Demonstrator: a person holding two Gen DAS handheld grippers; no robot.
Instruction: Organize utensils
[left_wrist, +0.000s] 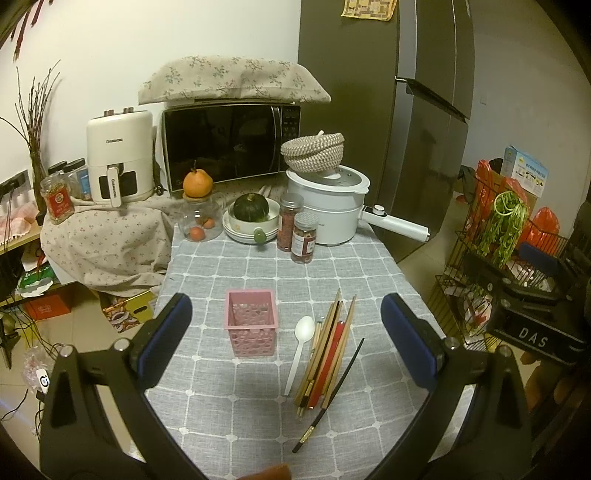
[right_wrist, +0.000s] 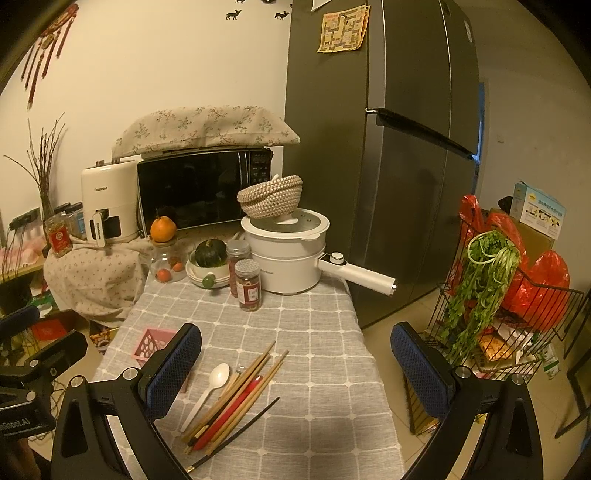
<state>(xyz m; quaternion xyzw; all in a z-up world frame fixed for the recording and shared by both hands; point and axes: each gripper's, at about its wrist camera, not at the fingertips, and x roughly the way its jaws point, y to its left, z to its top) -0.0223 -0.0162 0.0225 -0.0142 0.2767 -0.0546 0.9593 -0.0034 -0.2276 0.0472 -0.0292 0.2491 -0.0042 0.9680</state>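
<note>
Lowest in the left wrist view, the left tool (left_wrist: 286, 338) hangs above the worktop (left_wrist: 258, 424) with its two blue-padded fingers (left_wrist: 166, 339) spread wide and nothing between them. In the right wrist view the right tool (right_wrist: 295, 373) is likewise spread wide and empty, its fingers (right_wrist: 173, 369) framing the lower part of the frame.

On the grey checked cloth of the worktop, in the lower centre of the left wrist view, a bundle of chopsticks (left_wrist: 327, 350) lies in a loose heap, mostly wooden with a red pair among them. A white plastic spoon (left_wrist: 300, 349) lies just beside the bundle on its left, bowl pointing up the frame. A single black chopstick (left_wrist: 330, 395) lies at a slant at the bundle's lower right. Left of the spoon, apart from it, stands the pink perforated holder (left_wrist: 251, 325), upright and square, open at the top; no utensil shows above its rim.

Further up the frame, two spice jars (left_wrist: 299, 232) stand near a white electric pot (left_wrist: 328, 206), which carries a woven basket (left_wrist: 314, 151) on its lid. Left of the jars a dark green squash (left_wrist: 251, 208) sits in a stack of bowls, beside a glass jar (left_wrist: 199, 221) topped by an orange fruit. Behind them are a microwave (left_wrist: 231, 144) under a floral cloth and a white air fryer (left_wrist: 120, 158); a dark fridge (left_wrist: 388, 110) fills the upper right.
</note>
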